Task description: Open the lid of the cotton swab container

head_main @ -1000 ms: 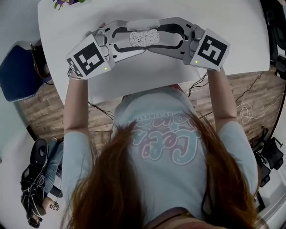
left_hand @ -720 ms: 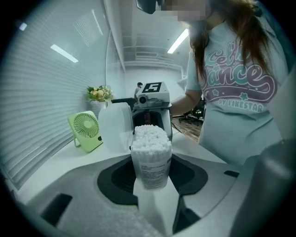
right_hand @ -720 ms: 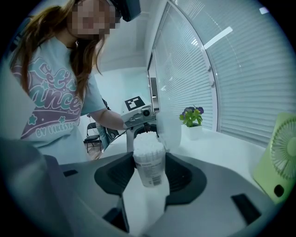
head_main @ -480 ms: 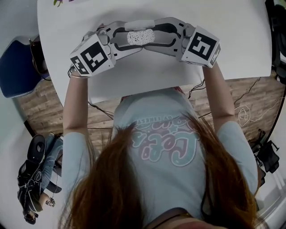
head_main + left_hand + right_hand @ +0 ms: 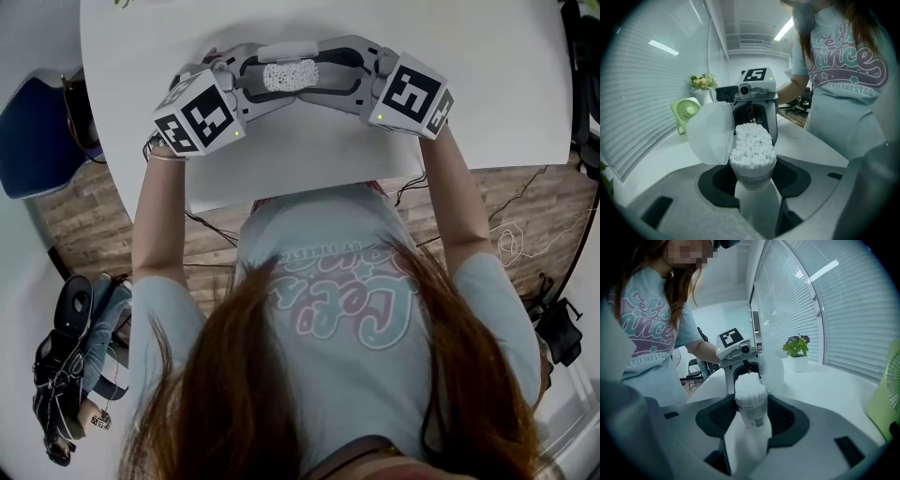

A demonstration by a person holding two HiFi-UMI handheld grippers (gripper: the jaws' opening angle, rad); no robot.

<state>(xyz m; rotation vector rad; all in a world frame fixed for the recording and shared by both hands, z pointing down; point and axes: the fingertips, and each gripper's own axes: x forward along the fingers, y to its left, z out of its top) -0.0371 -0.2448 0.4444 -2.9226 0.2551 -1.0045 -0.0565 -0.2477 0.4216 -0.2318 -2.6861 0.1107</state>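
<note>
Clenched on the cotton swab container (image 5: 753,172) from opposite sides with the left gripper (image 5: 758,202) and the right gripper (image 5: 745,441), jaws tight against its body. Held mouth-up over the white table (image 5: 487,75), full of swabs (image 5: 751,143), with the lid (image 5: 710,133) flipped open toward the table's far edge.

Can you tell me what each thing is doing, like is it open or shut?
Container, upright, gripped by both grippers.
Lid, flipped open, beside the rim.
Cotton swabs, packed full, tips showing.
Left gripper, closed on the container.
Right gripper, closed on the container.
Fan, can't tell if running.
</note>
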